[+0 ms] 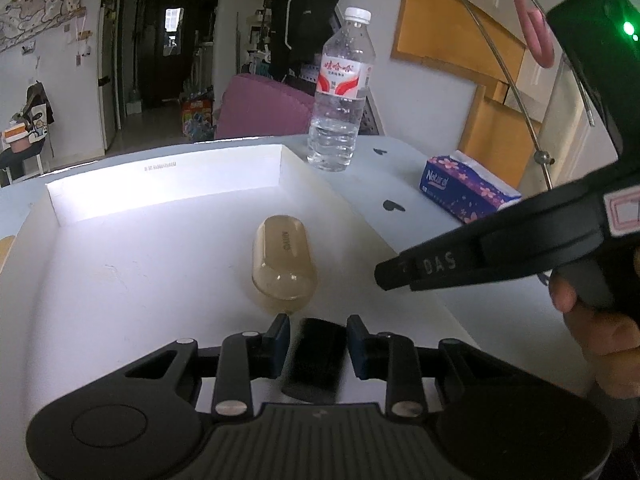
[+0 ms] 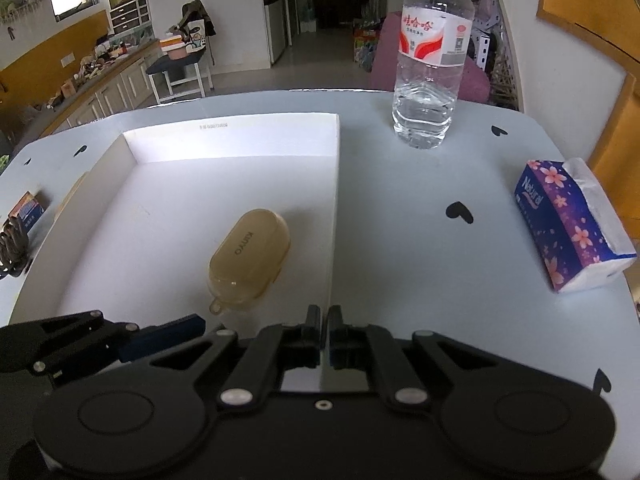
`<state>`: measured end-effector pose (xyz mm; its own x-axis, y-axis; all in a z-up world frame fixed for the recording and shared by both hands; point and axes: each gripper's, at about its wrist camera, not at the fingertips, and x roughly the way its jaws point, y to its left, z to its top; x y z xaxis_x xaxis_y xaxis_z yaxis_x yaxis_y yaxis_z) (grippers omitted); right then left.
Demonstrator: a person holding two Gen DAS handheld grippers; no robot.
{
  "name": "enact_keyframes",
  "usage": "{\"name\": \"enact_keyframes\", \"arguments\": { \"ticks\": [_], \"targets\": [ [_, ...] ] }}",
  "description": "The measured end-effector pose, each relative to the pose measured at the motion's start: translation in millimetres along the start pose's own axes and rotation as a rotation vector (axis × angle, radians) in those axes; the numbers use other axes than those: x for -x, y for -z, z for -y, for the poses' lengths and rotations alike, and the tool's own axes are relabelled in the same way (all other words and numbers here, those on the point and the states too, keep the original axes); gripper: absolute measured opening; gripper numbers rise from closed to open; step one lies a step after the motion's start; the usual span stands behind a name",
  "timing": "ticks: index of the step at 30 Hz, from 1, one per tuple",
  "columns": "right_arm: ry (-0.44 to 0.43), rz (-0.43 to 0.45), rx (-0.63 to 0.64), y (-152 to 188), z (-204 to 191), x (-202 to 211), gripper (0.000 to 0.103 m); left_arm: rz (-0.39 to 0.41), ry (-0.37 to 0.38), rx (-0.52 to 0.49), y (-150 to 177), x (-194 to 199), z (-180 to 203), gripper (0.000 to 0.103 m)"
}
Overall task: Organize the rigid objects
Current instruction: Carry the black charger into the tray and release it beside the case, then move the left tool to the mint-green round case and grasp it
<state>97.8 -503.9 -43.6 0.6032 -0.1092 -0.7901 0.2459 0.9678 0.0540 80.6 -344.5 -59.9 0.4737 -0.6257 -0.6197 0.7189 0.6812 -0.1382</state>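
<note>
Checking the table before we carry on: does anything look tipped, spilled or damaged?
Nothing stands out. The clear plastic water bottle stands upright, the amber translucent case lies flat in the white tray, no spill shows.

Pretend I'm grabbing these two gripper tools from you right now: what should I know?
Left gripper: shut on a small black block, held over the white box.
Right gripper: shut, empty, above the box's right wall.
Done: the tan earbud case lies in the box.
Left: the black block goes in; the water bottle and tissue pack sit outside on the table.
</note>
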Motion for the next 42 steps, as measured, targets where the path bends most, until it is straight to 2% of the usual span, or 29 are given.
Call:
{"name": "enact_keyframes", "arguments": {
  "ticks": [1,4,9,14,15,17,20,24,32,42],
  "targets": [
    [0.003,0.002,0.004,0.1,-0.7,-0.1,0.004,0.003,0.005,0.000,-0.4,1.4,0.0,0.036],
    [0.003,0.006,0.003,0.1,-0.6,-0.6,0.004,0.009,0.012,0.004,0.2,6.6,-0.6,0.051],
    [0.002,0.007,0.001,-0.4,-0.5,-0.5,0.004,0.025,0.023,0.003,10.4,23.3,-2.5,0.062],
    [0.002,0.009,0.002,-0.1,-0.3,0.2,0.004,0.049,-0.016,-0.005,16.7,44.6,-7.2,0.078],
    [0.002,0.009,0.001,-0.1,-0.3,0.2,0.004,0.060,-0.024,-0.003,16.0,49.6,-8.3,0.080],
    [0.002,0.009,0.001,0.0,-0.3,0.2,0.004,0.090,-0.040,0.001,13.9,62.2,-11.1,0.093],
    [0.001,0.011,0.000,-0.1,-0.3,0.3,0.004,0.137,-0.068,-0.005,12.1,81.6,-15.8,0.102],
    [0.003,0.011,0.001,-0.2,0.1,0.5,0.004,0.177,-0.152,-0.015,9.8,102.4,-25.1,0.103],
    [0.002,0.012,0.001,0.9,-0.7,1.1,0.004,0.199,-0.311,0.027,14.0,134.0,-64.7,0.103],
    [0.002,0.013,0.000,0.9,-0.5,1.1,0.004,0.203,-0.528,0.187,40.6,170.2,-141.8,0.103]
  ]
}}
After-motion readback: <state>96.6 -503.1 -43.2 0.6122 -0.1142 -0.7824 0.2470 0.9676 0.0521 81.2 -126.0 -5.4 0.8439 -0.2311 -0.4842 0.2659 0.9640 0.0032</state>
